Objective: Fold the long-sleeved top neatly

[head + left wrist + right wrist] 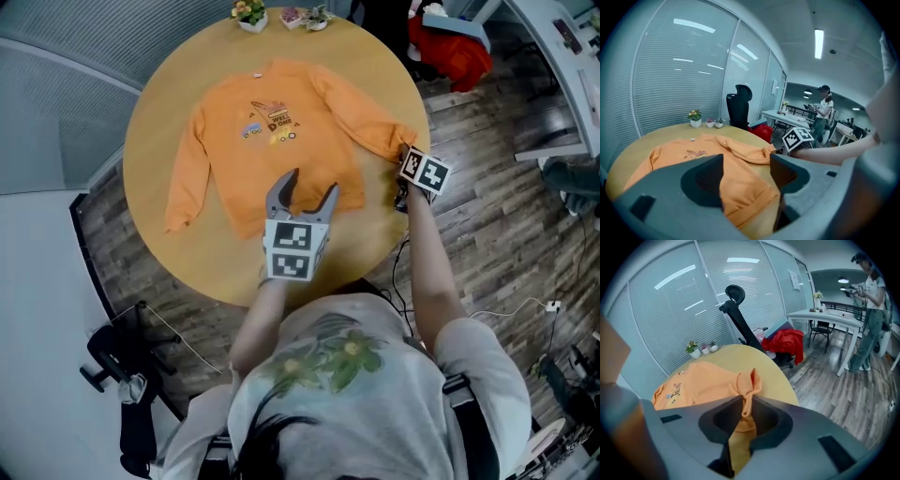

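Observation:
An orange long-sleeved top (272, 141) lies spread front-up on the round wooden table (187, 258), both sleeves angled outward. My left gripper (311, 185) hovers open over the top's lower hem, right of its middle; in the left gripper view the orange cloth (740, 168) shows below and between its spread jaws (746, 173), untouched. My right gripper (405, 155) is at the table's right edge, shut on the right sleeve's cuff (750, 385). The cuff stands pinched up between its pads (746, 401), and sleeve cloth hangs down behind them.
Small potted plants (250, 14) stand at the table's far edge. A red garment (455, 47) lies on a black chair beyond the table's right side. A person (869, 310) stands by desks in the background. Wooden floor surrounds the table.

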`<state>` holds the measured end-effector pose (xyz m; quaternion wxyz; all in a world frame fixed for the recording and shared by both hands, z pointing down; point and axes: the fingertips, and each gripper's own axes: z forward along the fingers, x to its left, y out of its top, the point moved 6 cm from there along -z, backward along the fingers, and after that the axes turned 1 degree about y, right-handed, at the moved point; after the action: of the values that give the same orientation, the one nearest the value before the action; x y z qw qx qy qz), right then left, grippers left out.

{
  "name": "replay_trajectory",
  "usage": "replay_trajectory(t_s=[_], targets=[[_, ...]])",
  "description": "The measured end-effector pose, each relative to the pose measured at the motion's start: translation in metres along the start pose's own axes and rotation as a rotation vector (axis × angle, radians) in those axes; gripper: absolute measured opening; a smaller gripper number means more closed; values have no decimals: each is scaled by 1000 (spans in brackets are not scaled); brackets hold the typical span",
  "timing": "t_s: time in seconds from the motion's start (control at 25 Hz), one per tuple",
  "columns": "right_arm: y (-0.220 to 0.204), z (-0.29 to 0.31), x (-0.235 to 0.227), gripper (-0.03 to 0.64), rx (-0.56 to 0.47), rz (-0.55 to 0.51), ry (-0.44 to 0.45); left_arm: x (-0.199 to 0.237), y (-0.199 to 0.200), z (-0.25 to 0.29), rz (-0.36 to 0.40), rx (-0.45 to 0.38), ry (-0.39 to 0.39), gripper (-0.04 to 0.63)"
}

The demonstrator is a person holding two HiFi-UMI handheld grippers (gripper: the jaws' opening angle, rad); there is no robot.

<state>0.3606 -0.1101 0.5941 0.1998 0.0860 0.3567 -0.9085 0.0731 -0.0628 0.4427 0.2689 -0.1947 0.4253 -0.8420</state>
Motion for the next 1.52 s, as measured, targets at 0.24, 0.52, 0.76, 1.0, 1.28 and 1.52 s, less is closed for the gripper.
replay_trajectory(t_s=[0.24, 0.52, 0.76, 1.0, 1.28, 1.52], targets=[[11, -18, 4, 57, -51, -30, 27, -33, 7, 23, 40, 28, -89, 295], [61, -55, -1, 54, -205, -33, 51, -33, -3, 23, 45, 47, -82, 295], [141, -80, 15, 54, -380, -71, 100, 7, -5, 7, -21, 34, 34, 295], [201, -88, 61, 54, -471, -182, 171, 44, -5, -12, -107, -1, 131, 295], [216, -82, 120, 54, -490, -327, 261, 70, -11, -25, -165, -14, 164, 295], [217, -75, 176, 54, -482, -413, 316, 104, -22, -42, -219, -28, 202, 295]])
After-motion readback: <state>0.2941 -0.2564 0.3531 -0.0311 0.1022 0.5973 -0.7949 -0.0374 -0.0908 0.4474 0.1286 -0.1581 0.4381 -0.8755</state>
